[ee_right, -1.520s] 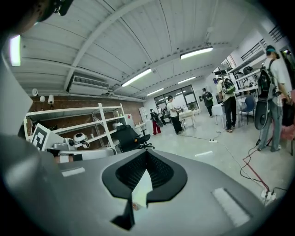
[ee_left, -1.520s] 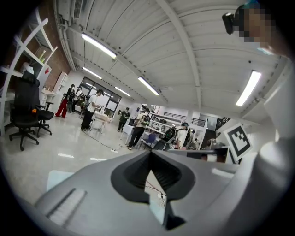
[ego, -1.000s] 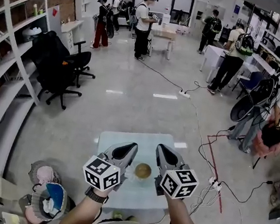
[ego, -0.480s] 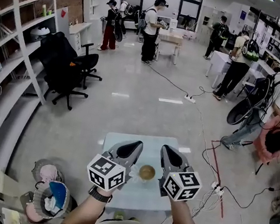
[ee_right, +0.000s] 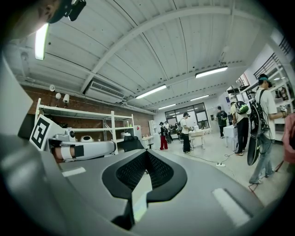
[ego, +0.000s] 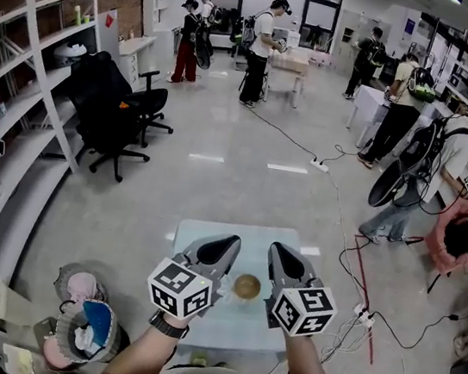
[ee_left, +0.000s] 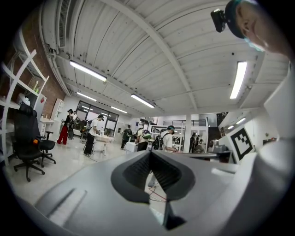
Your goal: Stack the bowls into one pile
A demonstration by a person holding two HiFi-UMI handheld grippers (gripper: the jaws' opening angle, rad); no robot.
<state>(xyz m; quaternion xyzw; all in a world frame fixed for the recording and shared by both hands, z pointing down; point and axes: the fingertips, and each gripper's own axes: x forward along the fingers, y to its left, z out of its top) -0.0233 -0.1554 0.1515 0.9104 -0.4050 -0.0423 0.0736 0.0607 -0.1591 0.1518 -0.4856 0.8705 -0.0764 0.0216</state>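
Small brown round bowl (ego: 246, 286), possibly a nested pile (count cannot be told), sits near the middle of the pale blue square surface (ego: 209, 237), between your two grippers and close to both. No other bowl in view, so stacking looks finished, as a judgement.

Left gripper (ee_left: 150, 154): jaws together, nothing between them. Right gripper (ee_right: 146, 155): the same, empty. Both point up into the room, not at the bowl.

Risk: if you lower either gripper without looking, you could knock the bowl toward the edge of this small surface.

Legible writing: none. Only black-and-white square markers on the gripper cubes (ego: 179, 289).
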